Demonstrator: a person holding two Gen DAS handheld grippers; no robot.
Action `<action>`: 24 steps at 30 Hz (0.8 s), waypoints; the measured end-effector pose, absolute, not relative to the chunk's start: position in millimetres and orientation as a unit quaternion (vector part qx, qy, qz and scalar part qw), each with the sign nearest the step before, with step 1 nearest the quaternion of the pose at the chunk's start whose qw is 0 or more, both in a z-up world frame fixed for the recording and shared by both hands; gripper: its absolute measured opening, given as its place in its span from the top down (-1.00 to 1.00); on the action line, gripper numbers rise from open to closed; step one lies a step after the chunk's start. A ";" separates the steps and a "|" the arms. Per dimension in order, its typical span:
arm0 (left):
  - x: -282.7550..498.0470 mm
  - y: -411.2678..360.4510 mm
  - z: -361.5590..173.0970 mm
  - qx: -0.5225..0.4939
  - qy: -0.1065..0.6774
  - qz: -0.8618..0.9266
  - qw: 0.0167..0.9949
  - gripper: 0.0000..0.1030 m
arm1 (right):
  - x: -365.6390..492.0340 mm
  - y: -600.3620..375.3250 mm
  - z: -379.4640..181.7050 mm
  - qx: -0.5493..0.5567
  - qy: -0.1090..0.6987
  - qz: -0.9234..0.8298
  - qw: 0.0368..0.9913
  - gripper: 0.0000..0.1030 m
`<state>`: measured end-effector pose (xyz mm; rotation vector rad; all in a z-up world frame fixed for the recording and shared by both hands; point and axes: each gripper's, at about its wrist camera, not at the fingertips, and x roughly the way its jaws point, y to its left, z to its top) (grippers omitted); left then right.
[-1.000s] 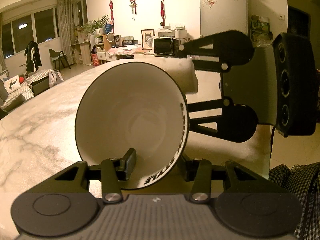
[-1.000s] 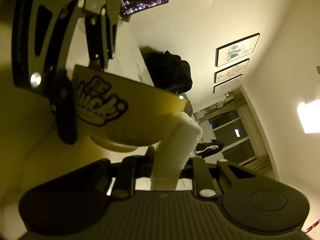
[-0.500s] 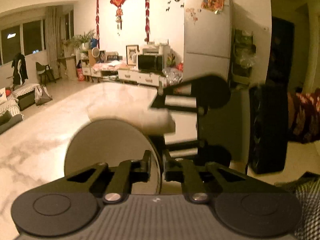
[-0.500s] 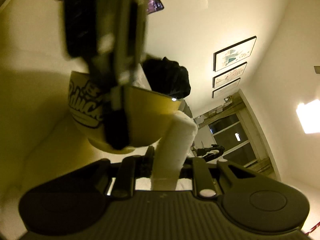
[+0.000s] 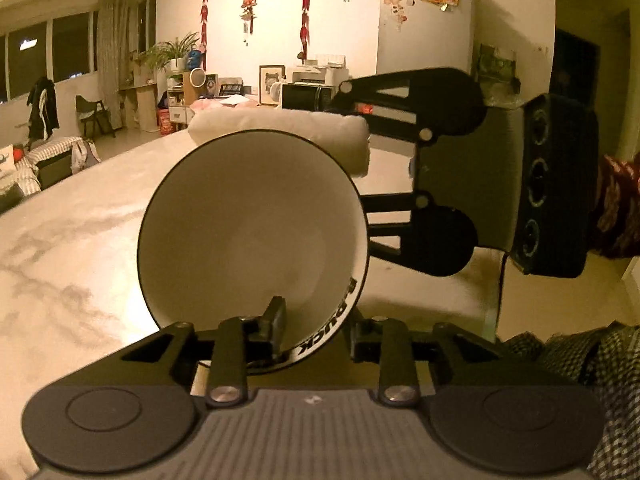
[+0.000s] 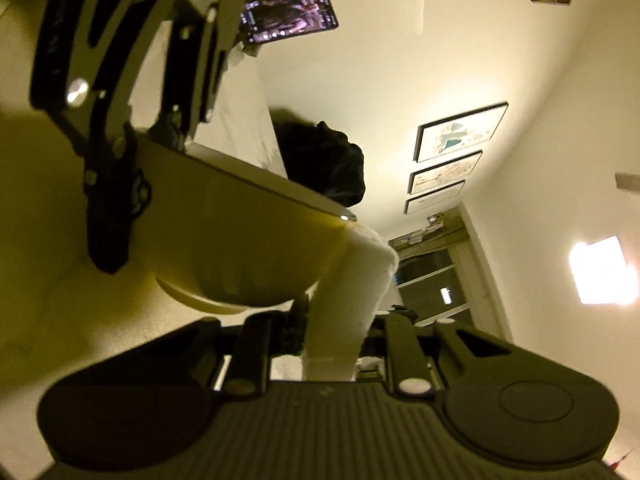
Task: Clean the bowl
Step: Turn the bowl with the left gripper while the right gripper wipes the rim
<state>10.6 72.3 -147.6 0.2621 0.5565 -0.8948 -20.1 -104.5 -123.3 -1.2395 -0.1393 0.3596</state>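
Note:
My left gripper is shut on the rim of a white bowl with black lettering, held tilted on edge above the table with its inside facing the camera. My right gripper is shut on a white sponge. In the left wrist view the sponge lies across the bowl's top rim and outer wall, with the right gripper's body to the right. In the right wrist view the bowl shows its yellow-lit outside, and the sponge tip touches its rim.
A marble-patterned table lies under the bowl. A fridge, a cabinet with appliances and a sofa stand beyond. A phone is mounted on the left gripper. My checked sleeve is at lower right.
The bowl swung edge-on half a second ago and has turned back with its inside facing the camera. The sponge has slid along the rim and now lies across the bowl's top.

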 end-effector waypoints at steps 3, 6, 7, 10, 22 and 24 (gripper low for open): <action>15.0 74.1 -148.4 0.124 0.267 -0.422 0.857 0.29 | -19.2 -103.9 -126.8 -0.591 -0.060 0.161 0.788 0.62; 17.2 75.5 -149.4 0.123 0.267 -0.419 0.859 0.28 | -20.1 -105.4 -130.0 -0.596 -0.053 0.162 0.785 0.61; 17.7 75.8 -149.6 0.125 0.267 -0.418 0.859 0.28 | -20.3 -105.8 -129.8 -0.597 -0.052 0.162 0.784 0.61; 18.6 73.8 -151.6 0.127 0.266 -0.416 0.860 0.26 | -22.6 -104.1 -126.3 -0.598 -0.056 0.161 0.783 0.62; 20.0 61.1 -160.7 0.137 0.264 -0.411 0.862 0.25 | -23.4 -106.3 -126.1 -0.595 -0.051 0.163 0.785 0.61; 20.3 58.4 -161.5 0.137 0.263 -0.411 0.862 0.25 | -21.8 -107.0 -127.9 -0.595 -0.046 0.164 0.786 0.61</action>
